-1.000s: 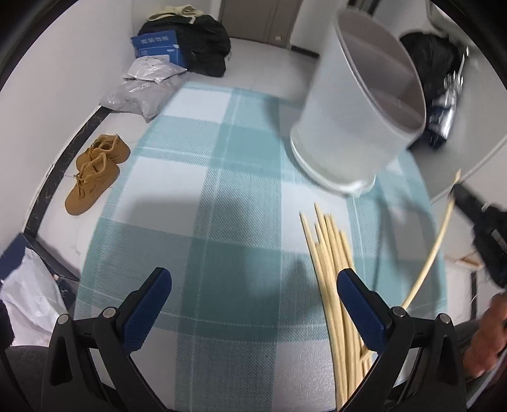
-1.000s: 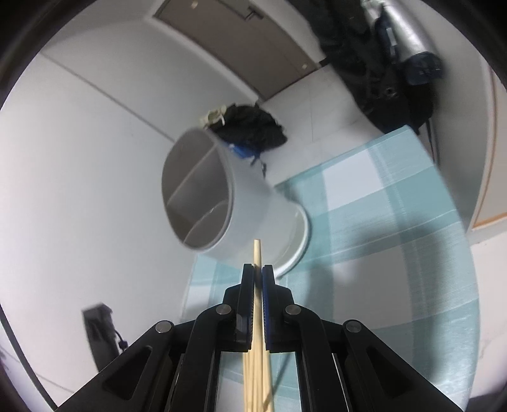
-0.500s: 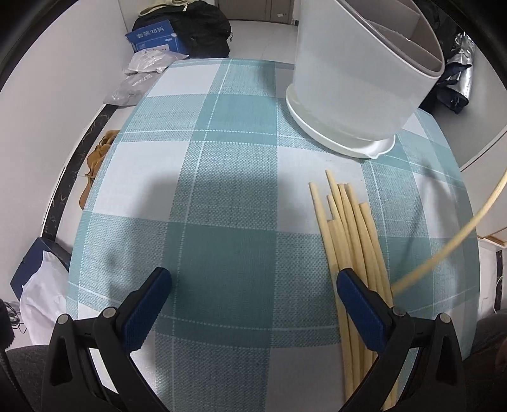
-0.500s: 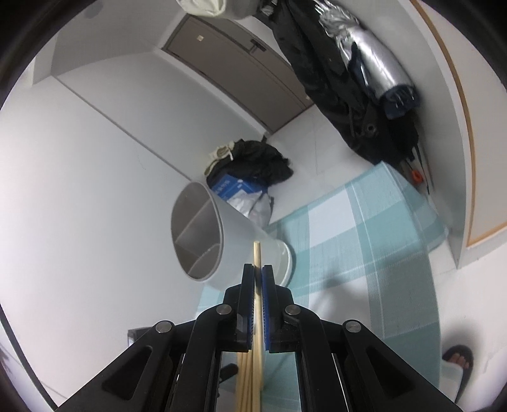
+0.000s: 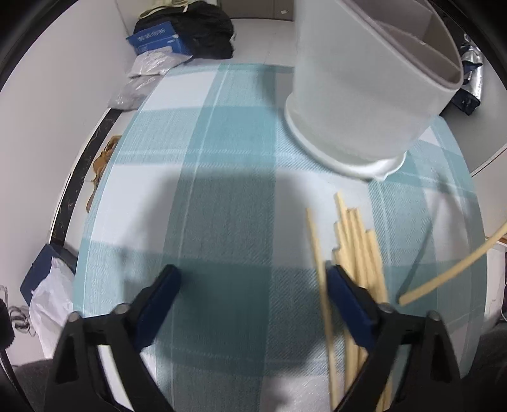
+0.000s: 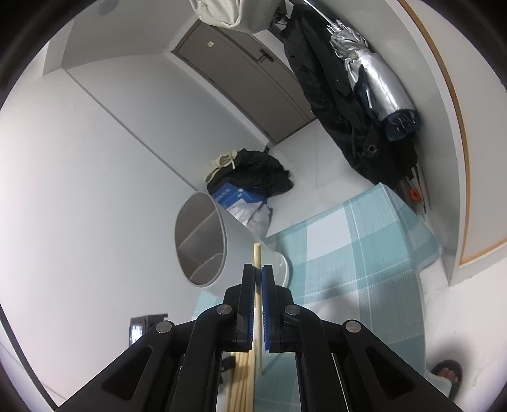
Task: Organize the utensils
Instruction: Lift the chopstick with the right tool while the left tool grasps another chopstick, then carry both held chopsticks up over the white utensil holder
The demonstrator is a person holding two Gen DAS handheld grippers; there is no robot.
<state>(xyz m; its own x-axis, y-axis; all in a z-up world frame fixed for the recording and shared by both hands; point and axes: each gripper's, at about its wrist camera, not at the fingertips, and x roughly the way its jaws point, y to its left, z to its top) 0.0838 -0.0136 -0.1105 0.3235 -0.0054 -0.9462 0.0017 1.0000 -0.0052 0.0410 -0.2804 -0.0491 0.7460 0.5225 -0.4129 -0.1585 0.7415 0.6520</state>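
Observation:
A white divided utensil holder (image 5: 364,88) stands at the far right of the teal checked tablecloth (image 5: 221,164). Several pale wooden chopsticks (image 5: 358,247) lie in a pile in front of it. My left gripper (image 5: 253,279) points down over the cloth with its jaws closing. One loose chopstick (image 5: 317,250) lies just inside its right finger, and the pads do not press it. My right gripper (image 6: 257,275) is shut on a single chopstick (image 6: 257,253), held above the table and aimed near the holder (image 6: 202,244). That chopstick (image 5: 443,275) also shows at the right of the left wrist view.
On the floor past the table lie a black bag (image 5: 202,28), a blue box (image 5: 158,41), grey plastic bags (image 5: 139,82) and tan shoes (image 5: 101,161). Dark coats and a silver umbrella (image 6: 377,79) hang by the wall. A person's sandalled foot (image 6: 443,374) is at the table's side.
My left gripper has shifted toward the chopstick pile and its jaws have narrowed. My right gripper has pulled back from the holder with the chopstick still clamped.

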